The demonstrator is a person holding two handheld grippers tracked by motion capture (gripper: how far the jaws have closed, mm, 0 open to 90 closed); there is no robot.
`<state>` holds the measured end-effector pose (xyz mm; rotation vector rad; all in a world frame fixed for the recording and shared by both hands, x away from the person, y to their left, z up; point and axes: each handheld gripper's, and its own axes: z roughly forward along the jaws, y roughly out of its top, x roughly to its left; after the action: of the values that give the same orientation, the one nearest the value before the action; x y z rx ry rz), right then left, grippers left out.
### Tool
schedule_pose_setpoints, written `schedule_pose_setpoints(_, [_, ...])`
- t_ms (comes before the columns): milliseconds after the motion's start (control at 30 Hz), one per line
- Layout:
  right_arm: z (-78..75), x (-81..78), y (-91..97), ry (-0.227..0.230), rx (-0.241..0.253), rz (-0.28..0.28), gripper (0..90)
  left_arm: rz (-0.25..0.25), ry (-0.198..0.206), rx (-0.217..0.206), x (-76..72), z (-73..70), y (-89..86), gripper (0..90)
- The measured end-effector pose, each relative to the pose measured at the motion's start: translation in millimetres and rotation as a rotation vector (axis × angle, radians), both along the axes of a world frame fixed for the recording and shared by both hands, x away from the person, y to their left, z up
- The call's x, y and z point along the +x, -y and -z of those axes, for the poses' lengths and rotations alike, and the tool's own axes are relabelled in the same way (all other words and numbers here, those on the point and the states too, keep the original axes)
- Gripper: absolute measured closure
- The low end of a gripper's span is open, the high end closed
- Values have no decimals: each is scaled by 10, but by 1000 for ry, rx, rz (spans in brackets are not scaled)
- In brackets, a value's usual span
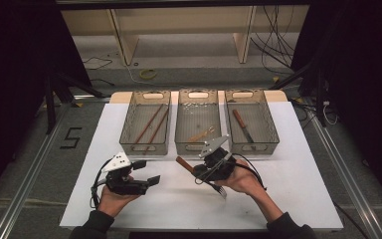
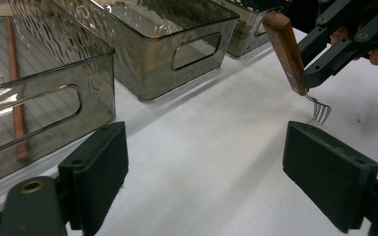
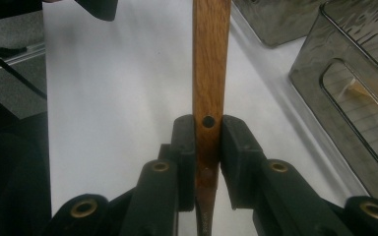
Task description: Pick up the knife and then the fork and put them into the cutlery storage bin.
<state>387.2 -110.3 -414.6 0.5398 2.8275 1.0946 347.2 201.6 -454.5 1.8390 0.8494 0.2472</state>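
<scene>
A fork with a brown wooden handle (image 1: 184, 164) and metal tines (image 1: 221, 190) is clamped in my right gripper (image 1: 205, 169), which is shut on the handle. In the right gripper view the handle (image 3: 210, 73) rises between the two black pads (image 3: 184, 147), which press its lower end. In the left gripper view the fork (image 2: 289, 54) hangs tilted at the upper right with its tines (image 2: 321, 112) just above the white table, held by the right gripper (image 2: 342, 46). My left gripper (image 1: 146, 175) is open over the table's left front, and its pads (image 2: 98, 167) stand wide apart with nothing between them.
Three clear grey bins stand in a row at the back of the white table (image 1: 288, 199). The left bin (image 1: 128, 119) holds brown chopsticks, the middle bin (image 1: 180, 122) a small light utensil, the right bin (image 1: 271, 122) a wooden-handled knife. Dark floor and cables surround the table.
</scene>
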Motion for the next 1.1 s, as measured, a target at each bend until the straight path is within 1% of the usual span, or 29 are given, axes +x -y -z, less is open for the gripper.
schedule_pose_setpoints(33, [-8,-6,3,-5,6,10,777,-1,2,-1,0,-2,-10,170])
schedule_pose_setpoints(167, [-54,15,64,14,33,27,778,-7,1,-6,0,-4,-27,170])
schedule_pose_setpoints(233, [-80,23,98,10,46,36,778,-6,1,-5,1,-3,-24,170])
schedule_pose_setpoints(267, [-90,26,111,15,56,42,778,-6,0,-5,1,-3,-22,170])
schedule_pose_setpoints(300, [-98,30,120,7,64,45,778,-6,1,-5,1,-2,-21,170])
schedule_pose_setpoints(333, [-103,33,132,12,72,49,778,-6,0,-5,1,-2,-21,169])
schedule_pose_setpoints(467, [-119,40,160,15,91,50,778,-8,0,-7,1,-3,-28,170])
schedule_pose_setpoints(533, [-135,37,172,29,106,54,778,-8,0,-6,1,-2,-28,170])
schedule_pose_setpoints(567, [-143,37,178,27,111,51,778,-7,0,-6,1,-3,-28,170])
schedule_pose_setpoints(633, [-160,38,198,36,128,60,778,-8,0,-6,1,-4,-28,169])
schedule_pose_setpoints(667, [-167,42,209,32,132,62,778,-8,0,-7,1,-3,-29,170])
schedule_pose_setpoints(700, [-170,47,222,43,142,68,778,-8,0,-6,1,-3,-29,169])
schedule_pose_setpoints(767, [-176,56,248,39,158,68,778,-8,0,-6,1,-3,-28,169])
schedule_pose_setpoints(800, [-180,56,258,46,166,77,778,-9,0,-6,0,-3,-28,170])
schedule_pose_setpoints(867, [-195,59,282,45,184,77,778,-9,0,-5,1,-3,-28,170])
schedule_pose_setpoints(967, [-225,62,317,61,207,90,778,-9,0,-5,1,-3,-28,169])
schedule_pose_setpoints(1100, [-273,80,380,62,235,104,778,-9,0,-4,1,-3,-28,170])
